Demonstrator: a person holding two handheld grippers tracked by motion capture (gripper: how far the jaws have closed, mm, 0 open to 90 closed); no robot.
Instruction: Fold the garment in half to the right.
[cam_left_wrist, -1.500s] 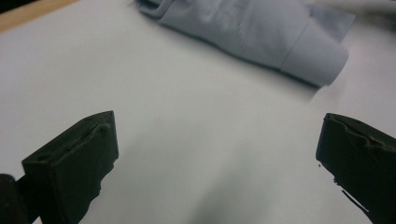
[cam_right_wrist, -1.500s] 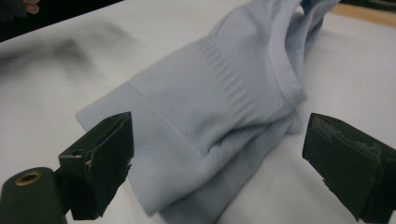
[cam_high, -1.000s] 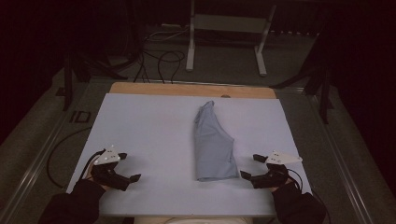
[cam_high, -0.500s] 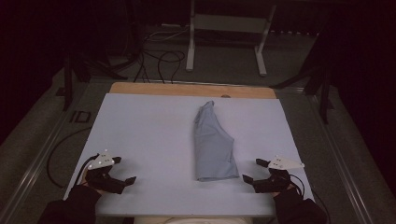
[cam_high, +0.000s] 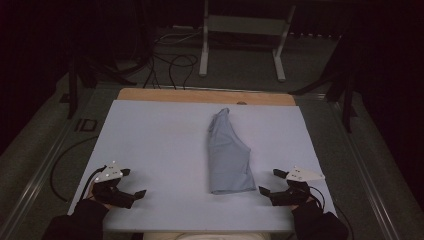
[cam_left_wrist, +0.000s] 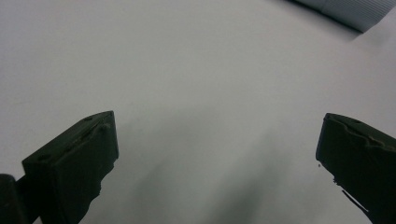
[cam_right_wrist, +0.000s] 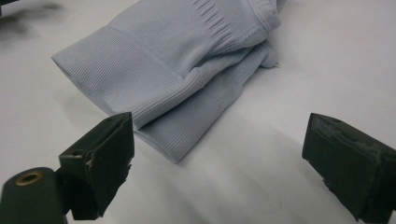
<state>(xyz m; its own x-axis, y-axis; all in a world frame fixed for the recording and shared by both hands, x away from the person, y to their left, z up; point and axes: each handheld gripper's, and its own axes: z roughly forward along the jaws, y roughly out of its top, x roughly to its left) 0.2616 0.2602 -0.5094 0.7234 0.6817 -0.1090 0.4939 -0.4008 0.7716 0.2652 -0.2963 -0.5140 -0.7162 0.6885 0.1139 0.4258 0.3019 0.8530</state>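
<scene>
left claw: drawn back toward near edge | right claw: likewise

Left claw and right claw both gape wide, facing inward.

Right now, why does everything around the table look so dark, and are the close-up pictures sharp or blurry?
High view: light falls on the pale table while the floor and stand behind sink into near-black. Left gripper view: the table surface is soft and featureless, with a dim smeared shadow between the open jaws. Right gripper view: the light blue garment shows crisp ribbing, while the jaw edges nearest the camera look slightly soft.
</scene>
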